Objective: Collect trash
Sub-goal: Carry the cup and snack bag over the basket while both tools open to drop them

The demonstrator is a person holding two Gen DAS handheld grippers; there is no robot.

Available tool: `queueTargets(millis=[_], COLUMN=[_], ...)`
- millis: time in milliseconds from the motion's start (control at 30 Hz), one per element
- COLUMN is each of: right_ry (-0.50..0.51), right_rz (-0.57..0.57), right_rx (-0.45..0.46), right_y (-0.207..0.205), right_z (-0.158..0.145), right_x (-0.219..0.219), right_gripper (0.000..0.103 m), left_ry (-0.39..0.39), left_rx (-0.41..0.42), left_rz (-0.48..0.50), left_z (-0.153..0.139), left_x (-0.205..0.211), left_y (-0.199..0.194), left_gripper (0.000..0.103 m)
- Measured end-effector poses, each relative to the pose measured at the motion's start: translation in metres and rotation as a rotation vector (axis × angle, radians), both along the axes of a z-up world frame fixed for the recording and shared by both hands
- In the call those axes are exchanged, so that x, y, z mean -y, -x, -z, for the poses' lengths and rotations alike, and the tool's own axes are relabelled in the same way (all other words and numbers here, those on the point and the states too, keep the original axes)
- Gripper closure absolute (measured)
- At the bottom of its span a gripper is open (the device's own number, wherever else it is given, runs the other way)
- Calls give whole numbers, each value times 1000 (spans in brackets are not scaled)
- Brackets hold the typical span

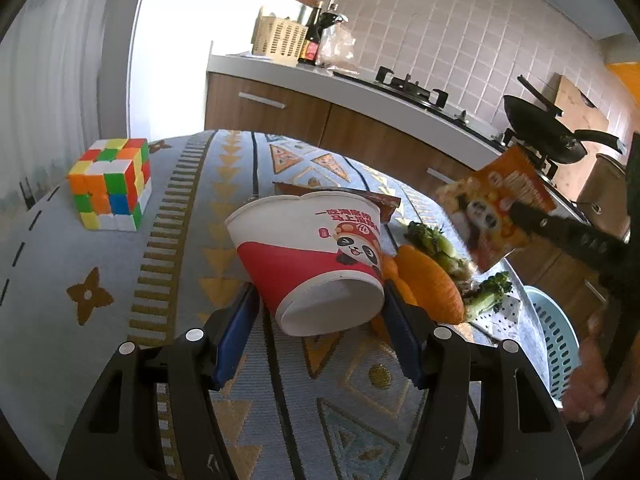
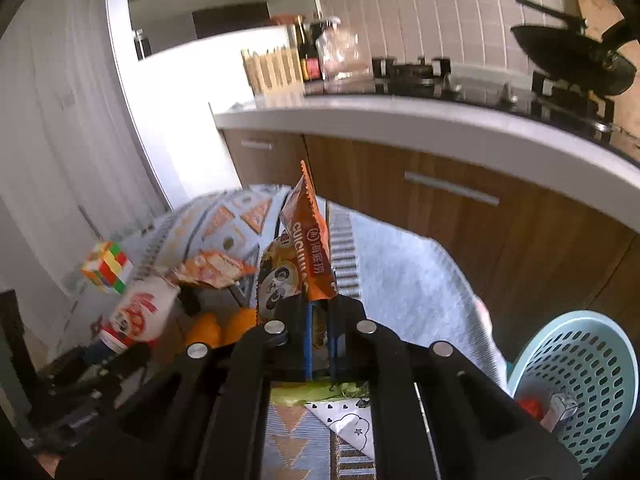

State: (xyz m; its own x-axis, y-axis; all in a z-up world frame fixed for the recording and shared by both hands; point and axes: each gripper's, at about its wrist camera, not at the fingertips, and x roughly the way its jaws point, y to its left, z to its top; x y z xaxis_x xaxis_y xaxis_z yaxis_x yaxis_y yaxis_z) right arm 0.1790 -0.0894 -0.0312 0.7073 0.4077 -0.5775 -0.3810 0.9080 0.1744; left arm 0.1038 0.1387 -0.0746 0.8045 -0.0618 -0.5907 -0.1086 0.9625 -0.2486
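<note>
A red and white paper noodle cup (image 1: pixel 316 258) with a panda print lies on its side on the patterned tablecloth (image 1: pixel 192 200). My left gripper (image 1: pixel 320 304) brackets its base, jaws wide, blue pads at both sides of it. My right gripper (image 2: pixel 320 312) is shut on an orange panda snack wrapper (image 2: pixel 304 256) and holds it up above the table; it also shows in the left wrist view (image 1: pixel 496 212). A second brown wrapper (image 1: pixel 380 200) lies behind the cup. A pale blue perforated trash basket (image 2: pixel 580 384) stands below the table at the right.
A Rubik's cube (image 1: pixel 112 184) sits at the table's left. Orange toy carrots (image 1: pixel 428 284) and green vegetables (image 1: pixel 436 240) lie right of the cup. A kitchen counter (image 1: pixel 320 80) with a stove, a black wok (image 1: pixel 544 128) and bottles runs behind. The basket holds some items.
</note>
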Motion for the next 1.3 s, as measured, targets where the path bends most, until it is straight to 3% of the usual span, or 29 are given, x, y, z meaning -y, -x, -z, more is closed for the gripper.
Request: queueTargets(millis=[367,600,733,900,1300], right_ry=[-35,-57,-20,15,8], right_rz=[70,193,297,418,608], right_rx=[137,164,161,110,-126], right_y=[43,74,92,107,117], right_z=[-54,-64,-61,-47,16], right_x=[48,109,149,199,296], right_gripper=[99,99,99,99,99], left_ry=[24,-5,-5,-19,-29], left_rx=[66,144,153,139,-27], left_rz=[110,208,295,408,613], left_z=[-27,-58,-68,-70,-31], left_x=[30,73,112,168,284], left_y=[33,45,37,25,-10], left_gripper=[43,43,43,43,43])
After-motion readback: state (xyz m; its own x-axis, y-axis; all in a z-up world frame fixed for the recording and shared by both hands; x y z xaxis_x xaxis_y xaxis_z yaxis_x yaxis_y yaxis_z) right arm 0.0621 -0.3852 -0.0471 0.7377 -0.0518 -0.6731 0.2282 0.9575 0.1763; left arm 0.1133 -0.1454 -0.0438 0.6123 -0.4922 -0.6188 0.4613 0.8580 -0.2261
